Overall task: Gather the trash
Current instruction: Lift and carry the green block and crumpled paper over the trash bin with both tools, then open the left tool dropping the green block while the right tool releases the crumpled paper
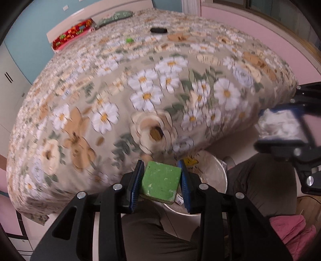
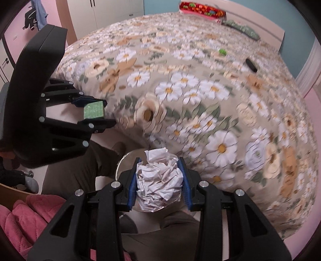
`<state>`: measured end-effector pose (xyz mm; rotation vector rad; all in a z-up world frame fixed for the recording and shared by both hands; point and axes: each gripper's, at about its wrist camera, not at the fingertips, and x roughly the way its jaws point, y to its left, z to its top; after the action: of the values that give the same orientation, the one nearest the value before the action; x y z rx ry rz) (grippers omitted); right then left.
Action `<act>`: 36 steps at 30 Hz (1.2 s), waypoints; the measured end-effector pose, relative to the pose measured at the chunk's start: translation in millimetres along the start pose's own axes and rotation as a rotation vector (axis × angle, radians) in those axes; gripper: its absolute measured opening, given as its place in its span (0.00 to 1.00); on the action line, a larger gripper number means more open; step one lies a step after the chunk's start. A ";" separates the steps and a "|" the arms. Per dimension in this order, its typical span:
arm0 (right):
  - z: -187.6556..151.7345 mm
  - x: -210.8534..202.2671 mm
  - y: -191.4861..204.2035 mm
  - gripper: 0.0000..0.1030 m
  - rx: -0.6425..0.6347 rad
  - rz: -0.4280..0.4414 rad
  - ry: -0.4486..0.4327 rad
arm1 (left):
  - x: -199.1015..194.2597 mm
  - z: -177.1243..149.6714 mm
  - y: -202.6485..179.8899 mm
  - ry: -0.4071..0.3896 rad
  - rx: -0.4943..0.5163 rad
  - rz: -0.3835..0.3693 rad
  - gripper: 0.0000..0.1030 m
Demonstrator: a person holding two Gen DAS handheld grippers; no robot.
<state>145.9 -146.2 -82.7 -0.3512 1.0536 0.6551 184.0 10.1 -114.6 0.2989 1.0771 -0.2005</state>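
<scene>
Green sponge [image 1: 160, 181] clamped in left gripper [image 1: 161, 183], paper wad [image 2: 159, 180] in right gripper [image 2: 159, 181]; next, release over bin [image 1: 217, 170].

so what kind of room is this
Most likely a bedroom. A large bed with a floral bedspread fills both views, pillows lie against the headboard, and wardrobe doors stand behind it.

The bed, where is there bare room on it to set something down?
The bed's near flowered half is bare, from its front edge back to the small green item and black object. The far edge by the red pillow and green cloth is crowded.
</scene>
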 end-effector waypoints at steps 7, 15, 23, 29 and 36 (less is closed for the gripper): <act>-21.6 54.8 3.9 0.37 0.000 0.008 0.084 | 47.6 -24.6 -10.3 0.087 -0.018 -0.038 0.36; -49.3 113.2 -2.3 0.37 0.049 0.048 0.192 | 94.1 -48.2 -24.3 0.179 -0.025 -0.059 0.36; -73.7 163.7 -11.3 0.37 0.108 0.068 0.277 | 141.8 -66.4 -39.3 0.275 -0.053 -0.104 0.36; -88.3 201.9 -10.5 0.37 0.141 0.080 0.340 | 175.9 -88.8 -51.3 0.346 -0.028 -0.113 0.36; -103.8 250.7 -6.5 0.37 0.163 0.093 0.427 | 215.6 -105.1 -54.2 0.415 -0.068 -0.130 0.36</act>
<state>162.0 -127.4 -353.0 -0.3081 1.5287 0.5844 179.4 -9.0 -359.8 0.2127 1.5134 -0.2230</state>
